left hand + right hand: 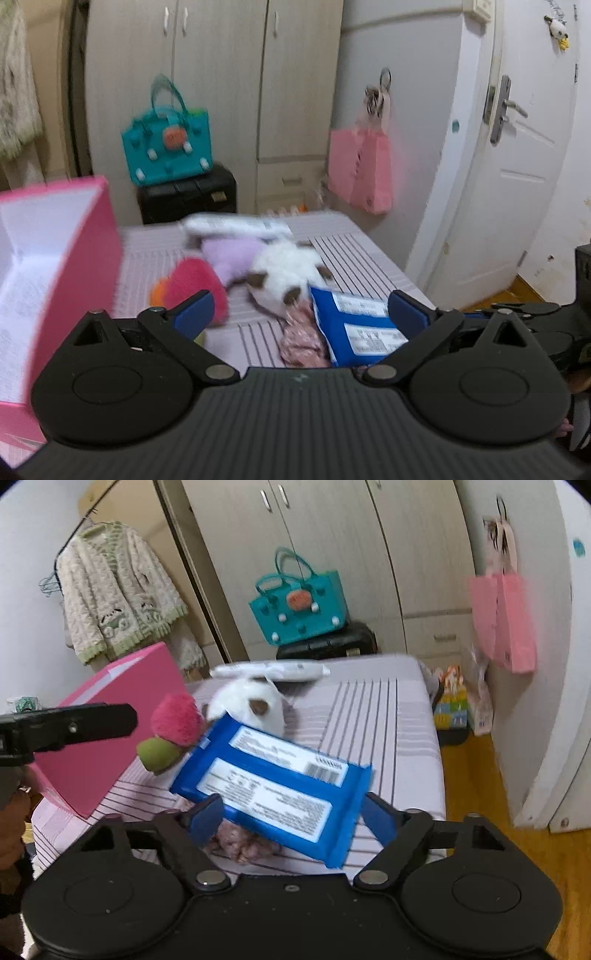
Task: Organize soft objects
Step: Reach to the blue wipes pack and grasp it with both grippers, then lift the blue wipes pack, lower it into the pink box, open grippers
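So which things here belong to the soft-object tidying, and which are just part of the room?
Job:
blue soft pack
white plush
pink plush
floral fabric
white packet
pink box

Lying about:
teal handbag
pink bags hanging by the door
cardigan on a hanger
black case

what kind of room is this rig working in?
Most likely a bedroom in a home. The soft items lie on a bed with a striped sheet, a tall wardrobe stands behind it, and a fluffy cardigan hangs on a hanger. A white door is off to the side.
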Demonstrator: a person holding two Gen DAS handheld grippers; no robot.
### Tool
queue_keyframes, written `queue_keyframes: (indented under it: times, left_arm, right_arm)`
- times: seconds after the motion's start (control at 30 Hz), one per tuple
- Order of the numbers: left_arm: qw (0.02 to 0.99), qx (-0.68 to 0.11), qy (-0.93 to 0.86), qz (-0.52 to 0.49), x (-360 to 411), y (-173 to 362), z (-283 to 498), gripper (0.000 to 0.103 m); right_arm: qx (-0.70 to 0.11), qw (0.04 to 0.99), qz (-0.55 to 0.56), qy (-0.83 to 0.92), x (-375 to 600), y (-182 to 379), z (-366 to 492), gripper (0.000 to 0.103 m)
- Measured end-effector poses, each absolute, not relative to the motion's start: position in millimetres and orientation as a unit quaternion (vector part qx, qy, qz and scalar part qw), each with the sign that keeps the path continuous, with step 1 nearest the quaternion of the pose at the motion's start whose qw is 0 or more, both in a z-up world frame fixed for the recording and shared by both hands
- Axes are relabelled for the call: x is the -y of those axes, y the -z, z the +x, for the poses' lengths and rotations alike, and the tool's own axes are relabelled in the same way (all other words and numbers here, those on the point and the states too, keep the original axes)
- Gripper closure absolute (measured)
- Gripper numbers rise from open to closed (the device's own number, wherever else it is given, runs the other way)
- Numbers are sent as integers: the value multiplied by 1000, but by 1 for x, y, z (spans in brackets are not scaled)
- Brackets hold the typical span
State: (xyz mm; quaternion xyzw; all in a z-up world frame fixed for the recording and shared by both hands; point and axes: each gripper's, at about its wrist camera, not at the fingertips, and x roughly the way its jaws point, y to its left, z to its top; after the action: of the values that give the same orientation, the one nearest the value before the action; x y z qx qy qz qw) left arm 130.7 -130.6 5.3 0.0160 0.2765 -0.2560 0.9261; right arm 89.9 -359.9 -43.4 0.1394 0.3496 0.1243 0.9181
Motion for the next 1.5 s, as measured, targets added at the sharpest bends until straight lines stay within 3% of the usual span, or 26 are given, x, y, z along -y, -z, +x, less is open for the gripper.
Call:
queue_keyframes:
  times: [0.13,0.2,0.3,0.5,0.6,0.7,1.0,1.13,1.5]
  left_arm:
    - [921,-287,261,24,141,6,140,4]
    - [922,-289,259,24,143,9,144,23]
    - [915,-308,261,5,141,17,152,38]
    - [887,-342,308,-22,146,30,160,72]
    - [887,-349,303,-12,152,35,162,78]
    - [886,-357,295,-10,155,38,164,79]
    - [887,-361,284,-34,158,42,163,82]
    - [895,-341,288,-17,161,35,153,83]
    - [907,-316,279,1,145,10,141,83]
  right_arm:
    - [-367,906,177,-115,368,54,103,29]
    - [-368,906,177,-112,370,56,105,29]
    - [-374,903,181,-111,375,55,105,33]
    - [-384,891,210,-123,387,58,103,57]
    - [-387,887,219,-125,390,60,104,66]
    - [-390,882,231,-129,395,63,105,76]
    - [-396,877,235,-139,396,63,110,72]
    - [-402,861,270,-155,399,63,113,81]
    - [-386,883,214,-161,368,27,101,81]
